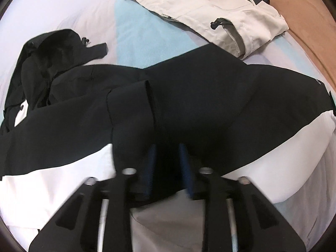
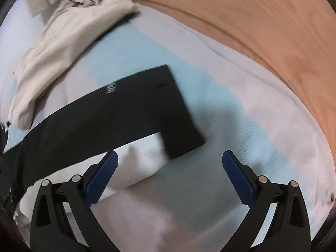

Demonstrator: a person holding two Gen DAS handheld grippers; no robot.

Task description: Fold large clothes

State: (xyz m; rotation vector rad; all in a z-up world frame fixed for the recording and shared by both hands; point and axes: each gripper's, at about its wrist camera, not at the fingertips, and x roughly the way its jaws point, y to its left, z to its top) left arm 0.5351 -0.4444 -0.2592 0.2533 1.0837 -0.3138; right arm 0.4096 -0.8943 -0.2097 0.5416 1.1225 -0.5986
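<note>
Hovering over a black-and-white jacket (image 1: 189, 105) spread on a bed (image 2: 262, 109).

The left hand-held gripper (image 1: 168, 153) has its jaws partly apart, black fabric lying between the blue ribbed pads (image 1: 152, 159); whether they press it I cannot tell. The right hand-held gripper (image 2: 170, 157) stands wide open, holding nothing, above pale sheet beside a flat black sleeve (image 2: 126, 109) near the bed's edge. The jacket is smooth and matte, white below, hood (image 1: 48, 54) crumpled. A folded beige garment (image 1: 220, 14) lies near the bed's far edge by a light blue cloth (image 1: 147, 35).
</note>
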